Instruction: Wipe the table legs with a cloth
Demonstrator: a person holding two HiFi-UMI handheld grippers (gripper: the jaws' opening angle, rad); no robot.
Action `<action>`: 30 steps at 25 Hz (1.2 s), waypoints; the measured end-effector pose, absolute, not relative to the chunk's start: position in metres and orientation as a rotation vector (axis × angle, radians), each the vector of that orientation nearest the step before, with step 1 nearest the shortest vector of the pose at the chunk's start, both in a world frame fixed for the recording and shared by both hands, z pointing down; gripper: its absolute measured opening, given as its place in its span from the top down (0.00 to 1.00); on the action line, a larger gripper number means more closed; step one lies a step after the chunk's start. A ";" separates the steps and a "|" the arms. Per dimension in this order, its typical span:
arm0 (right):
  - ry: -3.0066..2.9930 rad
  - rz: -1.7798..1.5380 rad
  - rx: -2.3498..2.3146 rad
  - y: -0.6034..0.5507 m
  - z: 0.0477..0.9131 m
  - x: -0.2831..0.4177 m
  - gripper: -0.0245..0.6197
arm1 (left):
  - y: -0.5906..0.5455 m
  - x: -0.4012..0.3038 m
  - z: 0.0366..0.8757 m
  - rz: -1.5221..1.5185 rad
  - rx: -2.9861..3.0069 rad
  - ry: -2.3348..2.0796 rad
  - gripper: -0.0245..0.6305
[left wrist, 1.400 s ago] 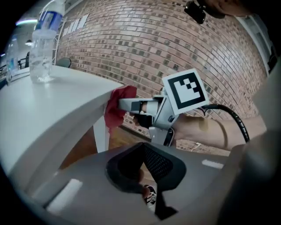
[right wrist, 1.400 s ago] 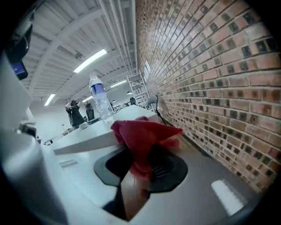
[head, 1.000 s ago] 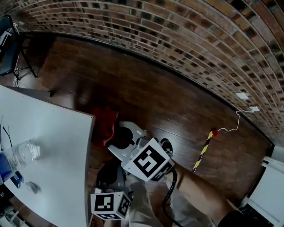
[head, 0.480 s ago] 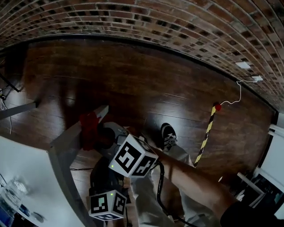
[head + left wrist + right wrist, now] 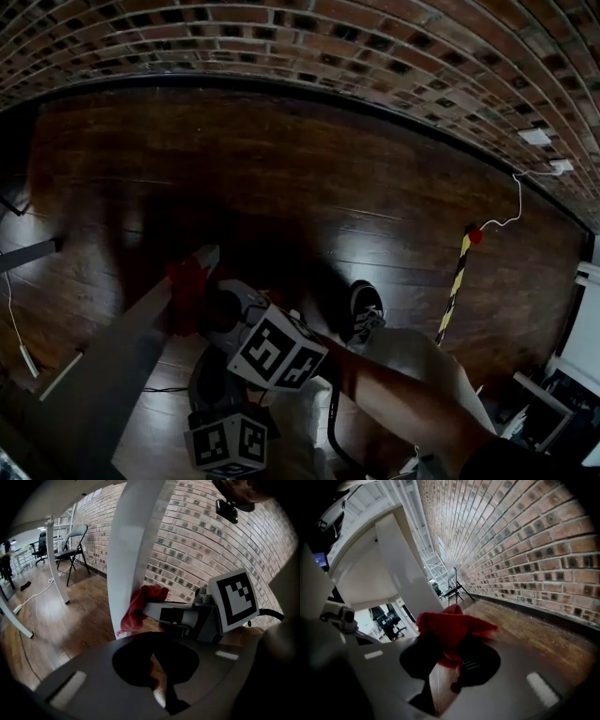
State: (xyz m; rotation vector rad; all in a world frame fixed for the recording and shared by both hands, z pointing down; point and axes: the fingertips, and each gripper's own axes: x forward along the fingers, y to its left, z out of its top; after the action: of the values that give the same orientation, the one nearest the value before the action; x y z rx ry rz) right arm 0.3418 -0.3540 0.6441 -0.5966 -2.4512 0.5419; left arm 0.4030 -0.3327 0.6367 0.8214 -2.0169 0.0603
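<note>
The table leg (image 5: 133, 550) is a white slanted bar; in the head view the table leg (image 5: 122, 366) runs grey from the lower left toward the floor. A red cloth (image 5: 186, 281) is pressed against its side near the lower end. My right gripper (image 5: 450, 656) is shut on the red cloth (image 5: 450, 625), which bunches over its jaws in front of the leg (image 5: 403, 559). In the left gripper view the right gripper (image 5: 154, 613) holds the cloth (image 5: 140, 604) to the leg. My left gripper (image 5: 152, 651) hangs just behind it, shut and holding nothing.
A brick wall (image 5: 375, 47) runs along the dark wood floor (image 5: 281, 169). A yellow-black striped strip (image 5: 457, 281) lies on the floor at the right. The person's shoe (image 5: 364, 309) is beside the leg. A folding chair (image 5: 70, 538) and other table legs (image 5: 55, 564) stand further off.
The head view has swung off the tabletop, so the leg and floor fill it. The right gripper has kept the cloth on the leg and shifted slightly lower.
</note>
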 end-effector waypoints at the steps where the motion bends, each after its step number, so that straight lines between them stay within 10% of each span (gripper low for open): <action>1: -2.447 0.552 -0.580 -0.354 0.660 0.342 0.81 | -0.331 0.403 0.649 0.065 0.800 -2.020 0.96; 30: -2.363 1.073 -0.520 -0.362 0.932 0.347 0.80 | -0.317 0.389 0.853 0.069 0.888 -1.864 0.96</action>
State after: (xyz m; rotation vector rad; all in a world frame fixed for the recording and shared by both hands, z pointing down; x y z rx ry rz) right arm 0.3466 -0.3621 0.9318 -0.5197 -2.3629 1.0725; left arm 0.3892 -0.3170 0.8525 0.8875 -1.8641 0.0690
